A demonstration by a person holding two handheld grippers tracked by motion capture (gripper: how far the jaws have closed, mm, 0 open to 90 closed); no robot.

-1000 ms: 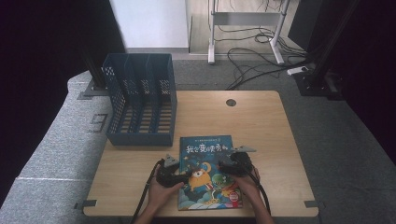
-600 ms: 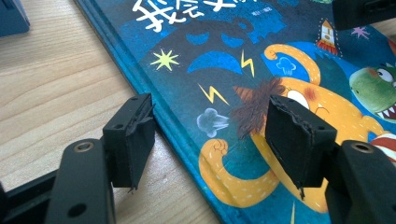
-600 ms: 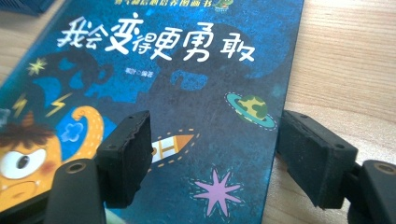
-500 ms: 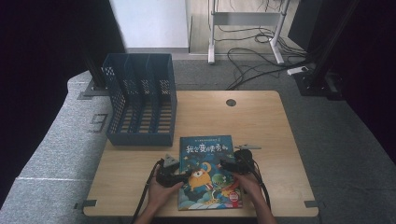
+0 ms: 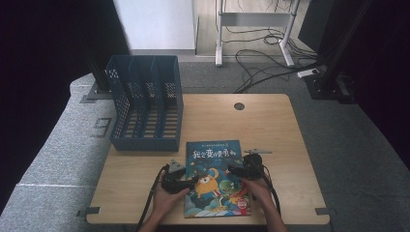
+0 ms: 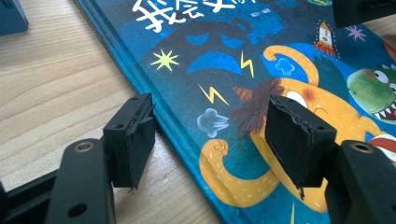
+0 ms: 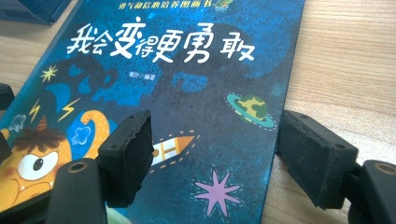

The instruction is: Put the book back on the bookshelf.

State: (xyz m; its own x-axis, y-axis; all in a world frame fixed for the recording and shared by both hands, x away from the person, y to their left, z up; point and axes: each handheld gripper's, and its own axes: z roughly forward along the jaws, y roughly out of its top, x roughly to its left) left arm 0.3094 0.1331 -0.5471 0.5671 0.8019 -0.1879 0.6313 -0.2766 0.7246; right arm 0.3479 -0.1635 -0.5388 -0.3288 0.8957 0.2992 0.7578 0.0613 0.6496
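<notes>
Book (image 5: 217,179) flat at table's (image 5: 270,125) near edge | left gripper (image 6: 210,135) released, straddling spine | right gripper (image 7: 212,154) released, straddling opposite edge | risk: thin cover flush with wood, jaws could skid over instead of catching

Grey carpet floor (image 5: 58,159) lying around wooden table (image 5: 270,121); white wall panel (image 5: 154,21) standing beyond; black cables (image 5: 261,58) trailing near metal stand (image 5: 251,19).

The desk (image 5: 270,121) is seen from high above, looking forward and down. The book (image 5: 216,176), lower centre there, is shared close-up by both gripper views, from opposite edges.
</notes>
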